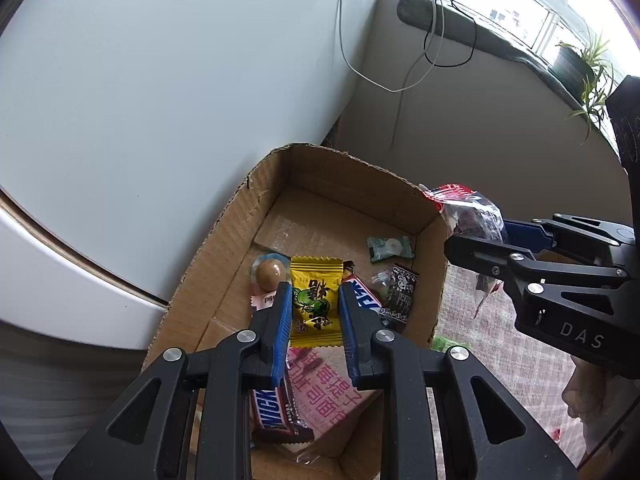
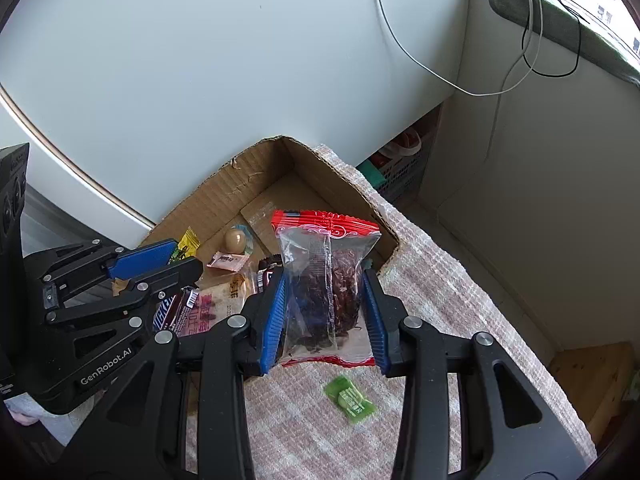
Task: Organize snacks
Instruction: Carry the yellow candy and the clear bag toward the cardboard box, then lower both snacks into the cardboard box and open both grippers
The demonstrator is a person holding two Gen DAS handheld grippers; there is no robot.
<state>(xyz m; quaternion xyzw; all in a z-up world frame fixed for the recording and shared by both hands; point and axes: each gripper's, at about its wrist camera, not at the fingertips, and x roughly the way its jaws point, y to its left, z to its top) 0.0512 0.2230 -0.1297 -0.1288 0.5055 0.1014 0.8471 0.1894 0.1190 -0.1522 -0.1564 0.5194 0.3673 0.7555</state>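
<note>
Over the open cardboard box [image 1: 228, 240], my left gripper [image 1: 314, 290] is shut on a yellow candy packet [image 1: 316, 304] with green print. Below it in the box lie a Snickers bar [image 1: 276, 404], a pink packet [image 1: 324, 384], a green-white candy [image 1: 390, 248], a black patterned packet [image 1: 400, 296] and a round brown sweet [image 1: 269, 273]. My right gripper [image 2: 325, 276] is shut on a clear bag with red edges [image 2: 328, 276] holding dark dried fruit, above the box's near right corner [image 2: 394, 248]. From the left wrist view that gripper [image 1: 476, 246] and its bag [image 1: 468, 208] show at the right. A green candy [image 2: 350, 398] lies on the cloth.
The box stands on a pink plaid cloth [image 2: 440, 300] against a white curved panel [image 1: 160, 100]. Cables [image 2: 492, 88] hang from the windowsill. A basket [image 2: 400, 168] sits in the gap behind. A wooden surface [image 2: 592, 380] is lower right, a plant [image 1: 592, 76] by the window.
</note>
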